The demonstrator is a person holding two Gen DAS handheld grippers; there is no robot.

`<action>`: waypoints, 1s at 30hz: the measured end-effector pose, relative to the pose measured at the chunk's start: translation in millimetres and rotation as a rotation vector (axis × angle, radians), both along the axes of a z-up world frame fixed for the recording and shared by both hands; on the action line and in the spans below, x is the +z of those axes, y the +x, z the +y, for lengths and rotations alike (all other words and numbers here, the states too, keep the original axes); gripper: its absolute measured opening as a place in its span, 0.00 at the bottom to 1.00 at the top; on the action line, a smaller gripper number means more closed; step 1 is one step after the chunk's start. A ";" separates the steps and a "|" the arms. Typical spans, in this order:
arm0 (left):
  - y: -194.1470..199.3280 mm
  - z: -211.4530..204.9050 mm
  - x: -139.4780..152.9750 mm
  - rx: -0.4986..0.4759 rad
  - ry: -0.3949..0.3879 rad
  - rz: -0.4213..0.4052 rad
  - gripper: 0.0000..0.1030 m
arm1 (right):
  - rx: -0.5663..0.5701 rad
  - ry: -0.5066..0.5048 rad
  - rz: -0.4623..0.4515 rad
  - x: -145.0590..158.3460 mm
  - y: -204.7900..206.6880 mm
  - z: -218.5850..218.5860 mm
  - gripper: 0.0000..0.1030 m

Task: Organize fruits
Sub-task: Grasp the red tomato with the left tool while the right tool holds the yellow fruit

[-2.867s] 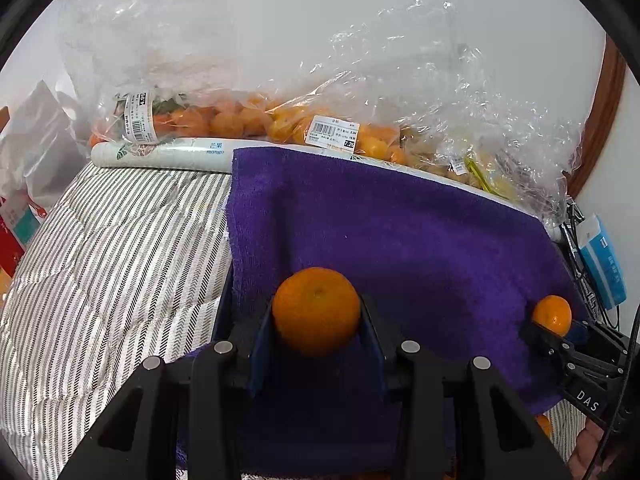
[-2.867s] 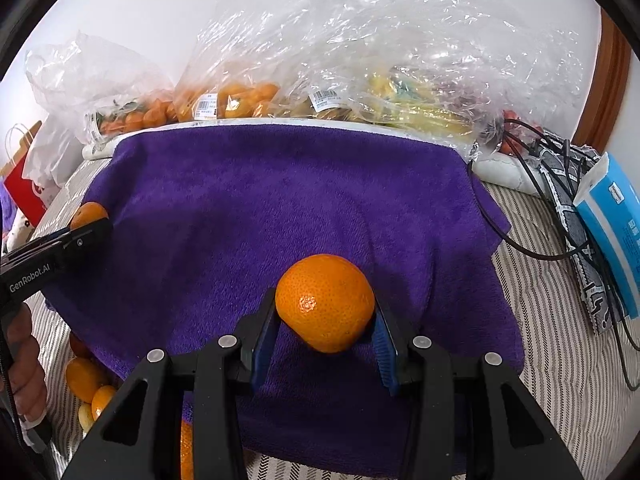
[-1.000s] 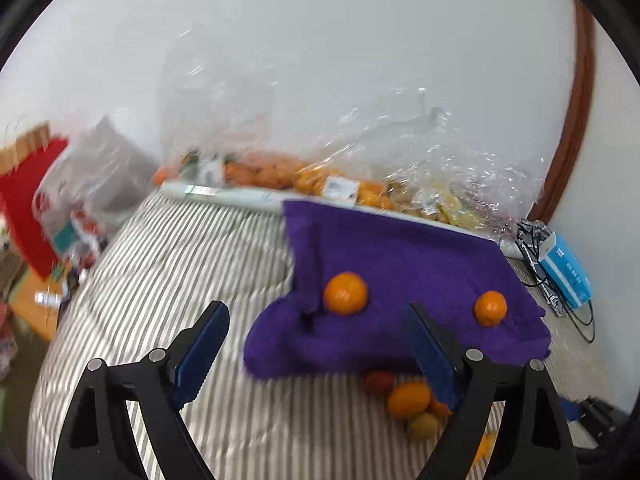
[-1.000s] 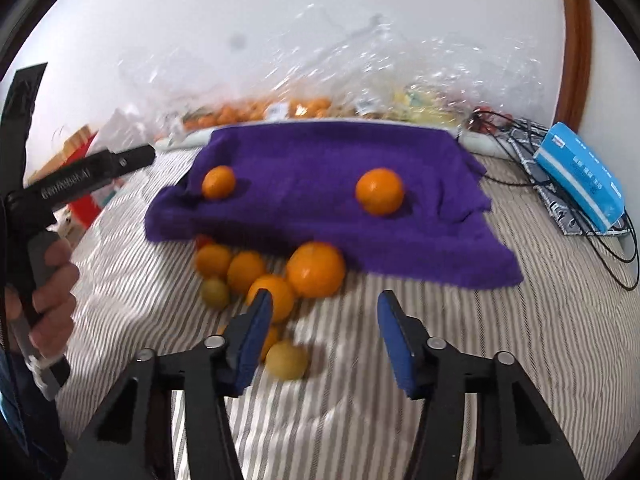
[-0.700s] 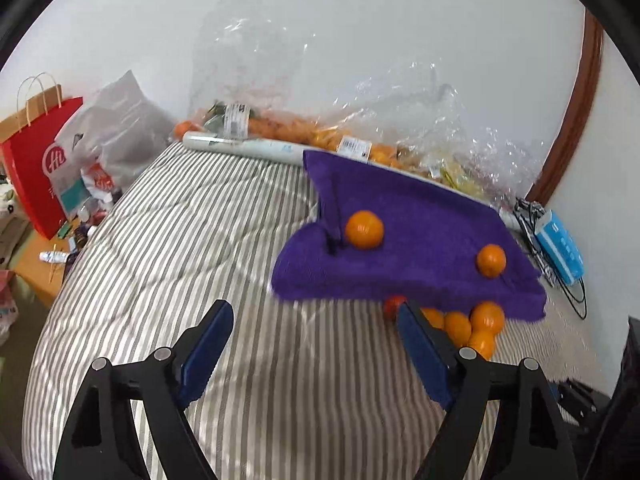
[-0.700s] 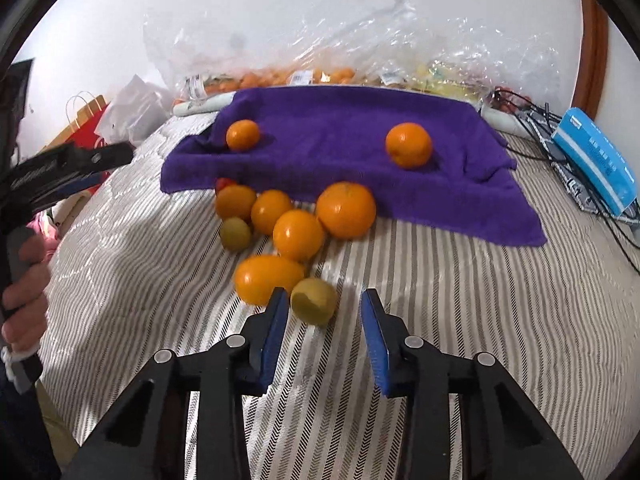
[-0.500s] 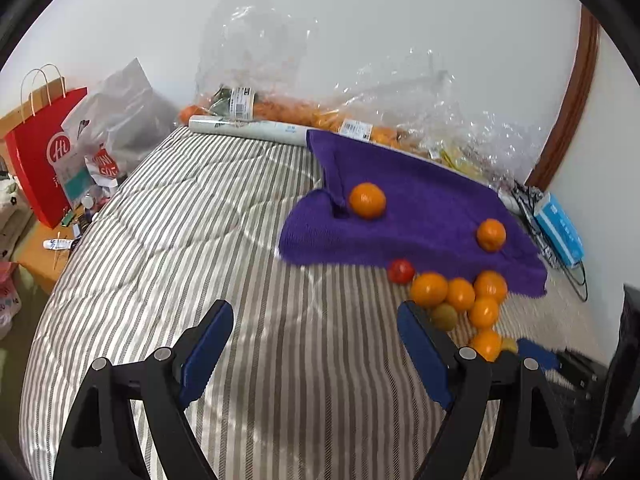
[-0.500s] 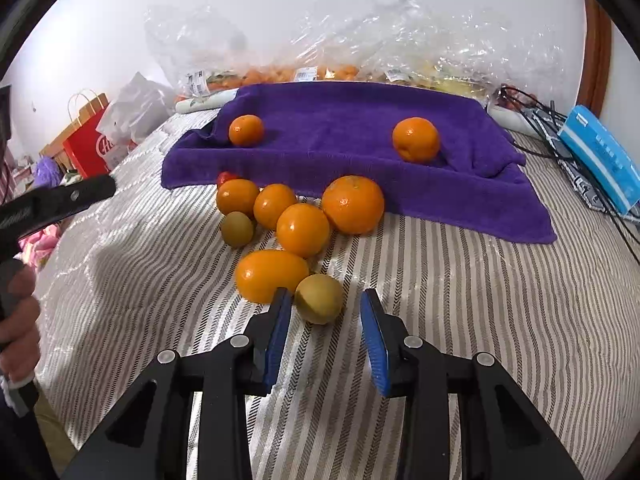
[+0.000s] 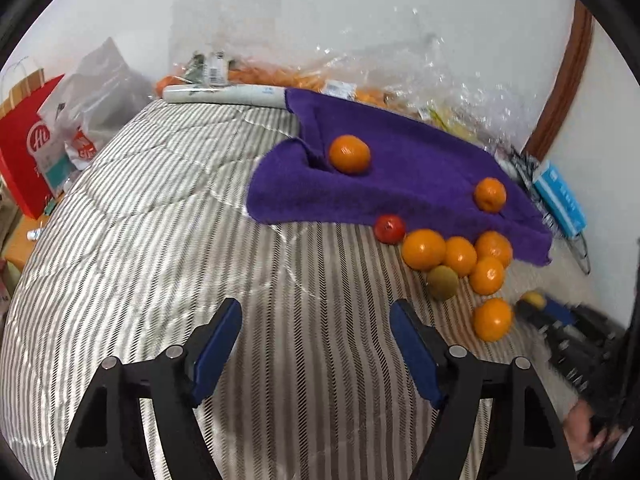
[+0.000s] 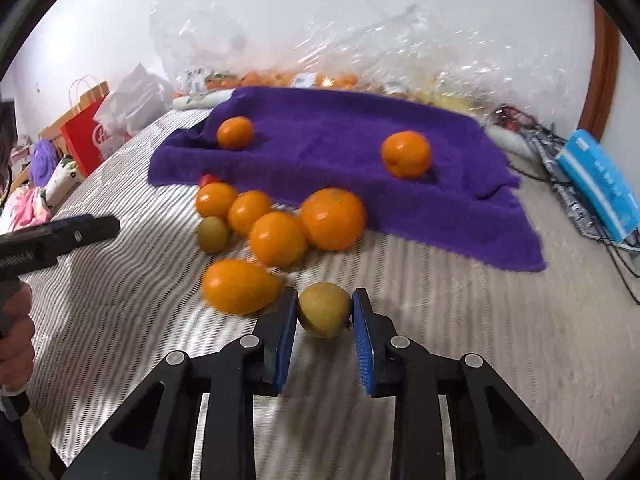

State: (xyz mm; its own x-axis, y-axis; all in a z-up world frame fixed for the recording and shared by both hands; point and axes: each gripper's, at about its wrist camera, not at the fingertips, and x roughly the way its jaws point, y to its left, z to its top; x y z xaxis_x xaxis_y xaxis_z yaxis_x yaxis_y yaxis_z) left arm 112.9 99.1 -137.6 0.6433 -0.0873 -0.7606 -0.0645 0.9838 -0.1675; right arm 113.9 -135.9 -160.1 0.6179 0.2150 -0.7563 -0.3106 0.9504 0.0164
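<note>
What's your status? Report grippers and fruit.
Right gripper shut on yellow-green fruit. Left gripper empty, closing, over striped bed. Two oranges on purple towel. Orange crowds the fingers.

free: striped bedcover (image 9: 168, 248) left | blocked: orange cluster (image 10: 280, 224) right

Two oranges (image 10: 406, 154) on towel (image 10: 340, 148), fruit cluster (image 10: 276, 238) on bedcover (image 10: 440, 320) before it, bags (image 10: 320, 64) behind.

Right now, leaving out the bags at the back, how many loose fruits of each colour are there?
Orange fruits: 7
Yellow-green fruits: 2
Red fruit: 1
Total: 10
</note>
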 end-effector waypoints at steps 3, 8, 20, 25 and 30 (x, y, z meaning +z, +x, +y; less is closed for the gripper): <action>9.3 -5.8 -8.8 -0.016 -0.005 0.034 0.66 | -0.049 -0.044 -0.031 2.5 4.0 -15.6 0.27; 22.8 -19.8 -10.1 -0.032 0.036 0.023 0.66 | -0.063 -0.032 -0.032 -0.5 11.7 -33.1 0.27; 62.5 -28.6 -2.6 -0.039 0.038 -0.018 0.56 | -0.068 0.047 0.022 -5.0 19.1 -41.9 0.27; 70.8 -28.8 -7.1 -0.063 0.001 -0.015 0.55 | -0.072 0.060 0.033 -6.1 20.1 -44.5 0.27; 73.0 -36.8 -10.8 -0.110 0.001 -0.002 0.53 | -0.058 0.053 0.041 -7.5 20.8 -41.6 0.27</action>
